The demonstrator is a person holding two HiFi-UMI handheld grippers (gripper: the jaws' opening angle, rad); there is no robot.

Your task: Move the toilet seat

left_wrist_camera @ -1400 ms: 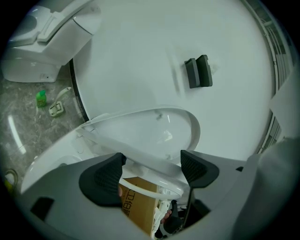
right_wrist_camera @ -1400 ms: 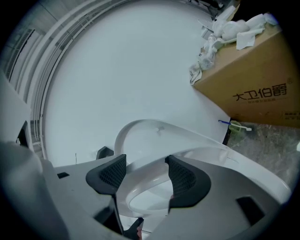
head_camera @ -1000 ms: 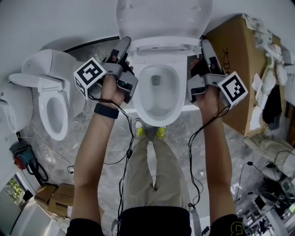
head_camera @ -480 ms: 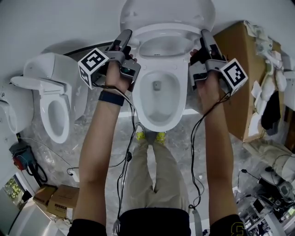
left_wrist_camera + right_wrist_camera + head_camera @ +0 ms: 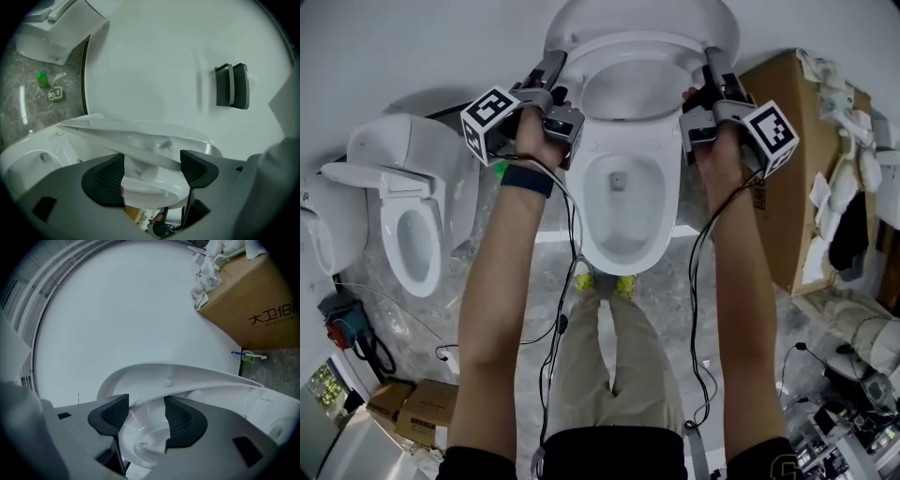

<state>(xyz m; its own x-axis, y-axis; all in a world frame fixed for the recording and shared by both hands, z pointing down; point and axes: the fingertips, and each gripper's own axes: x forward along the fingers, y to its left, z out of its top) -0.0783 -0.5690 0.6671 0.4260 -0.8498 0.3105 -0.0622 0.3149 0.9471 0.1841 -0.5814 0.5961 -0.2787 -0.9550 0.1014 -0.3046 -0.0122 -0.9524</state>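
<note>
The white toilet seat (image 5: 630, 49) stands half raised over the open bowl (image 5: 619, 202), with the upright lid (image 5: 642, 17) behind it. My left gripper (image 5: 553, 64) is on the seat's left edge and my right gripper (image 5: 711, 61) on its right edge. In the left gripper view the seat rim (image 5: 140, 140) runs between the pads of the left gripper (image 5: 152, 171), which grips it. The right gripper view shows the rim (image 5: 187, 380) filling the gap of the right gripper (image 5: 146, 416), whose jaws have closed in on it.
A second toilet (image 5: 403, 216) stands at the left. A large cardboard box (image 5: 792, 150) with rags (image 5: 844, 84) on top is close on the right. My shoes (image 5: 602, 267) are at the bowl's front. Small boxes (image 5: 417, 403) lie lower left; a black fitting (image 5: 232, 86) hangs on the wall.
Both grippers have moved away from me toward the wall, and the seat has swung up off the bowl toward the lid. The bowl opening shows more.
</note>
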